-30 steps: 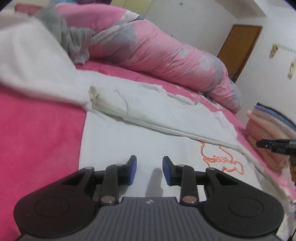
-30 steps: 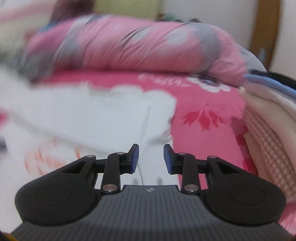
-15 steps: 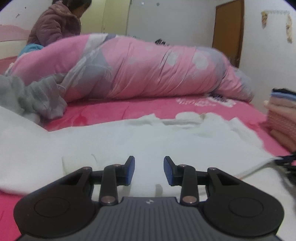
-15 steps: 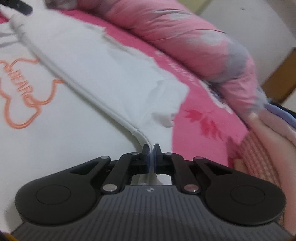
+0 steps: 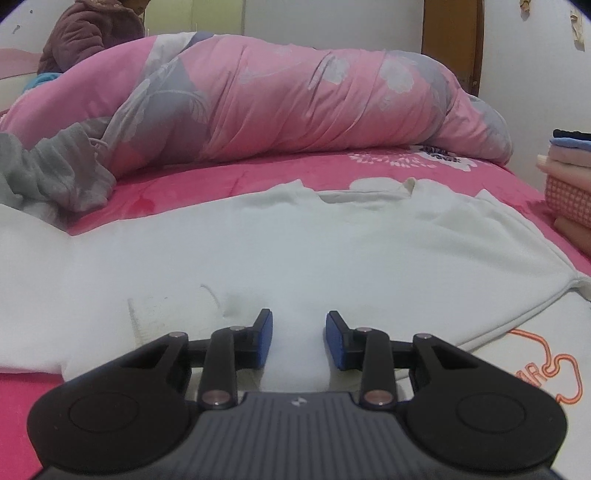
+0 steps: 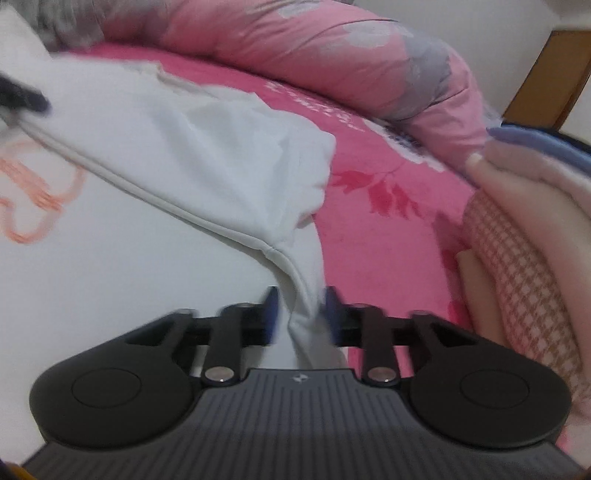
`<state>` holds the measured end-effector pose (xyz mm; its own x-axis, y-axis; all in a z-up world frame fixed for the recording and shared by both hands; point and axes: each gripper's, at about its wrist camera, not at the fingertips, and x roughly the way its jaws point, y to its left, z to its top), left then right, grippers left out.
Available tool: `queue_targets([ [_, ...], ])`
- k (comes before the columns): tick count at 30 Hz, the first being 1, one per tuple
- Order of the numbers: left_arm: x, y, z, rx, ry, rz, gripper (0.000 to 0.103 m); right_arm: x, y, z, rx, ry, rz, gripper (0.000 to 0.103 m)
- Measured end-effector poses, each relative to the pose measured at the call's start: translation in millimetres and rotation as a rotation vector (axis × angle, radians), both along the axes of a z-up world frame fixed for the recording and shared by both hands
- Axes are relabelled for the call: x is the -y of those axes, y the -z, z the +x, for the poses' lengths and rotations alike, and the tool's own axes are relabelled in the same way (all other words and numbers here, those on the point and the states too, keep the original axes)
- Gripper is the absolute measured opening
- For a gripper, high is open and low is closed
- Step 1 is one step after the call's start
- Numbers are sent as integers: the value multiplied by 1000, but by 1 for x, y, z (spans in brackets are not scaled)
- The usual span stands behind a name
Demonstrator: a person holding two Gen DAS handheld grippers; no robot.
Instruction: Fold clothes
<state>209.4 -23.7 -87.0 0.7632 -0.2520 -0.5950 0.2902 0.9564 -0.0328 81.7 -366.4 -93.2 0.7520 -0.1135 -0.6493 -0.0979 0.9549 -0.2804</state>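
A white sweatshirt [image 5: 295, 251] with an orange outline print [image 5: 546, 373] lies spread on the pink bed, one part folded over across it. My left gripper [image 5: 299, 339] is open, low over the folded part, with cloth lying under and between its blue pads. In the right wrist view the sweatshirt [image 6: 166, 155] ends in a hemmed corner that runs down between the fingers of my right gripper [image 6: 300, 314]. Those jaws are opening, and the pads stand apart from the cloth. The left gripper's dark tip [image 6: 22, 98] shows blurred at the far left.
A rolled pink and grey quilt [image 5: 295, 96] lies along the far side of the bed. A grey garment [image 5: 48, 173] is bunched at the left. A stack of folded clothes [image 6: 524, 240] sits at the right. A person in a dark jacket [image 5: 92, 29] sits behind the quilt.
The right jaws closed on the sweatshirt's hemmed corner, then parted with the hem still between them. The left gripper rolled level and slid across the garment, its jaws unchanged.
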Motion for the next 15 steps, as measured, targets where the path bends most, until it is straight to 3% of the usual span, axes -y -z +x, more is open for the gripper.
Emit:
queue_targets([
  [2, 0, 0, -1, 0, 5, 4, 34, 17, -19, -7, 12, -36, 149, 42],
  [4, -3, -3, -3, 4, 2, 1, 34, 34, -36, -3, 59, -27, 297, 43],
  [8, -15, -10, -11, -3, -15, -37, 33, 60, -46, 43, 89, 51, 477, 43],
  [15, -46, -16, -33, -53, -49, -103, 38, 85, -19, 112, 118, 247, 676, 43],
])
